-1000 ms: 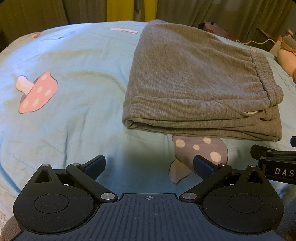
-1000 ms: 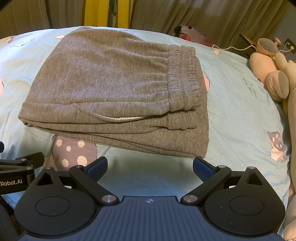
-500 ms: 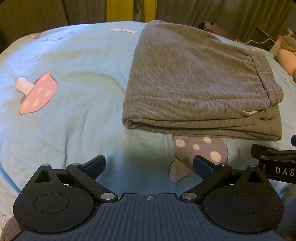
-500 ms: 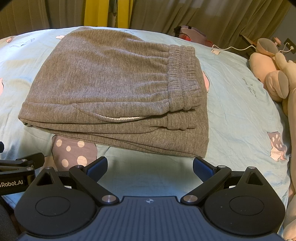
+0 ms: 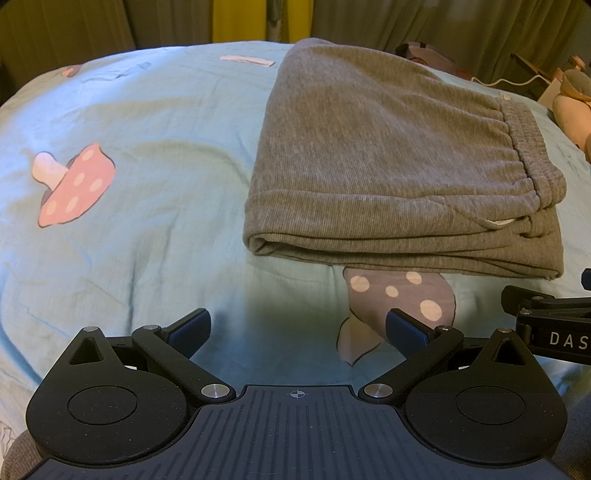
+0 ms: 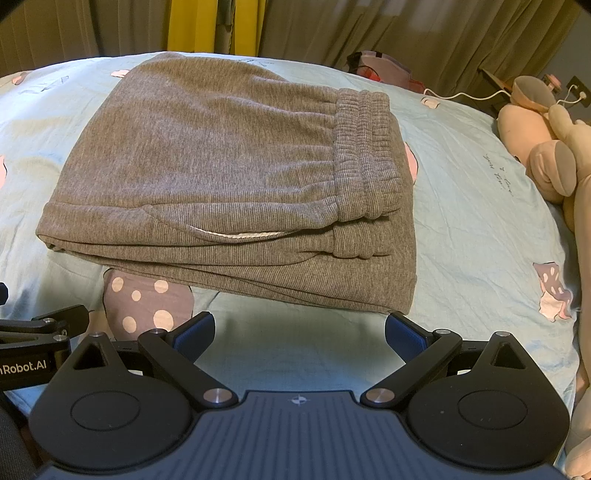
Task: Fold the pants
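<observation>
Grey ribbed pants (image 5: 388, 177) lie folded in a flat stack on the light blue bedsheet (image 5: 147, 221), elastic waistband to the right; they also show in the right wrist view (image 6: 229, 184). My left gripper (image 5: 295, 328) is open and empty, hovering over the sheet just short of the stack's near-left corner. My right gripper (image 6: 300, 330) is open and empty, just short of the stack's near edge, close to its right corner. Each gripper's side shows at the edge of the other's view.
The sheet carries mushroom prints (image 5: 72, 184). Plush toys (image 6: 546, 155) lie at the bed's right side. A white cable (image 6: 461, 96) and a bag (image 6: 384, 70) sit behind the bed. Curtains (image 6: 332, 29) hang at the back.
</observation>
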